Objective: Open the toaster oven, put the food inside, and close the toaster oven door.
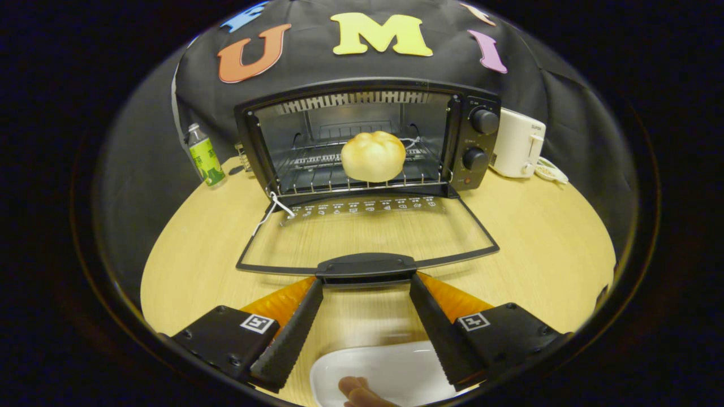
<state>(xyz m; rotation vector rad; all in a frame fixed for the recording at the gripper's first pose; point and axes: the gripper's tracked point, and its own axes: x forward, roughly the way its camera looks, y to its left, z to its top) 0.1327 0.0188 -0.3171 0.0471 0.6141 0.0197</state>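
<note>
Wooden table (186, 260) carries everything I work with. From the left I see a green bottle (205, 158), then the toaster oven (367, 135) with its glass door (367, 232) folded down flat, and a white appliance (517, 144) beside it. The bread roll (373, 156) sits on the rack inside, so opening and loading look done. My gripper (366, 285) is spread wide and holds nothing, its tips just at the door handle (366, 267). I judge only closing remains. A white plate (396, 367) lies under the fingers.
</note>
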